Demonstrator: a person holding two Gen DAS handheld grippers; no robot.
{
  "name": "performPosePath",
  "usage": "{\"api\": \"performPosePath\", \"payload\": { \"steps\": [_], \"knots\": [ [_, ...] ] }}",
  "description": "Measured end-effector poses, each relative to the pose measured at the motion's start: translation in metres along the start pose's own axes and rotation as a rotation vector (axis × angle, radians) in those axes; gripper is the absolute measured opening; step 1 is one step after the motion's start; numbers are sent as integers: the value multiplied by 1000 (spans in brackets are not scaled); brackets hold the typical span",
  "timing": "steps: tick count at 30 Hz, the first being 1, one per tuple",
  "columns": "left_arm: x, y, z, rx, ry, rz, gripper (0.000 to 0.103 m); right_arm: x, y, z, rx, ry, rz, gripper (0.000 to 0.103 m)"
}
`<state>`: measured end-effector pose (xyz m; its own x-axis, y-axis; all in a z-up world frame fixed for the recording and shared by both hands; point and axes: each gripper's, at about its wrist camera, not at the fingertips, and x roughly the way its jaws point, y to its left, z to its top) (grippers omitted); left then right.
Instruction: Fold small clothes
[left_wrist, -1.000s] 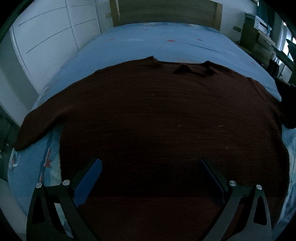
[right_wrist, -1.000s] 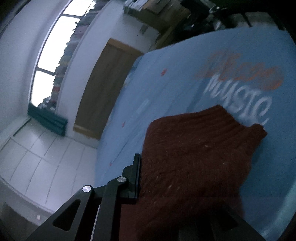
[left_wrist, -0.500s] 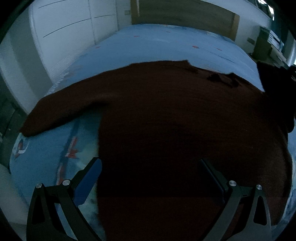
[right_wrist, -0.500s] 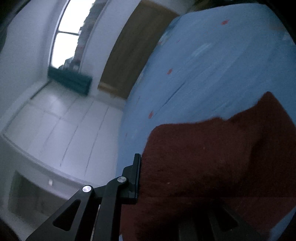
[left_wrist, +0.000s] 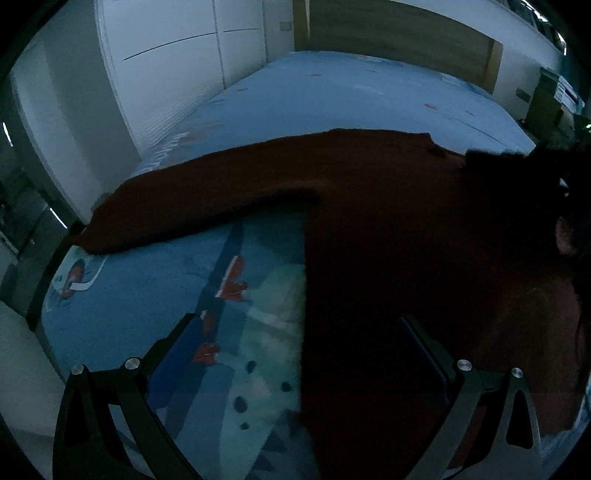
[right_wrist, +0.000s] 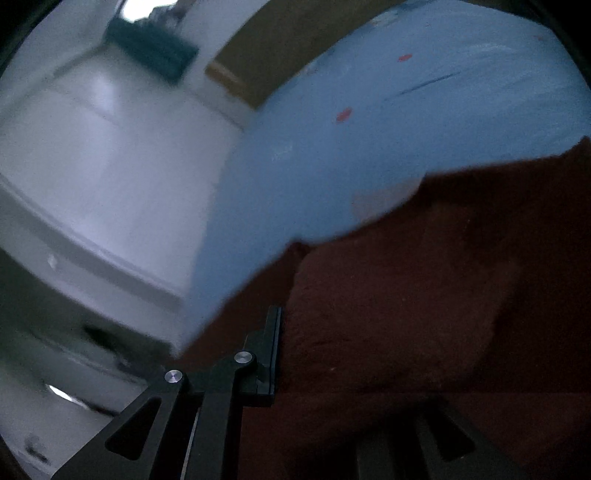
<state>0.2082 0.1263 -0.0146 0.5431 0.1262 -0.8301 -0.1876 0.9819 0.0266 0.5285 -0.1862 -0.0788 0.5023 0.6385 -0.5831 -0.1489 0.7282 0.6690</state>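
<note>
A dark red knit sweater (left_wrist: 406, 221) lies flat on the blue printed bed cover (left_wrist: 332, 92), its left sleeve (left_wrist: 184, 199) stretched out toward the bed's left edge. My left gripper (left_wrist: 299, 325) hangs open above the sweater's left side edge, holding nothing. In the right wrist view, a bunched fold of the sweater's other sleeve (right_wrist: 388, 295) sits in my right gripper (right_wrist: 314, 362), above the sweater body. The pads still press on the cloth, though the jaws are starting to open. The cloth hides the right finger.
White wardrobe doors (left_wrist: 166, 74) stand along the bed's left side and a wooden headboard (left_wrist: 388, 37) at its far end. Shelves (left_wrist: 554, 96) fill the far right corner. Bare bed cover (left_wrist: 147, 295) shows left of the sweater.
My left gripper has slid left from over the sweater's middle to its left edge. The right gripper has swung with the sleeve across onto the sweater body and rolled.
</note>
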Motion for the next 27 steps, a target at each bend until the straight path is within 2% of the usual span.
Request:
{"api": "performPosePath", "payload": {
  "steps": [4, 7, 10, 12, 15, 22, 24, 27],
  "knots": [
    [-5, 11, -2, -14, 2, 6, 102, 27, 11, -31, -78, 68, -89, 12],
    [-9, 15, -2, -15, -5, 7, 102, 41, 16, -43, -124, 101, -157, 16],
    [-12, 20, -3, -17, -9, 6, 102, 52, 23, -48, -200, 133, -236, 25],
    [-12, 24, -4, -23, -9, 4, 102, 53, 26, -55, -271, 146, -279, 40],
    [-11, 30, -5, -33, -5, 0, 102, 52, 37, -58, -331, 135, -301, 51],
    [-9, 43, -8, -47, -6, -3, 102, 37, 39, -60, -316, 87, -273, 55],
    [-8, 46, -9, -52, -5, -2, 102, 42, 46, -63, -352, 89, -286, 58],
    [-6, 54, -10, -62, 0, -1, 102, 51, 69, -70, -478, 97, -353, 62]
  ]
}}
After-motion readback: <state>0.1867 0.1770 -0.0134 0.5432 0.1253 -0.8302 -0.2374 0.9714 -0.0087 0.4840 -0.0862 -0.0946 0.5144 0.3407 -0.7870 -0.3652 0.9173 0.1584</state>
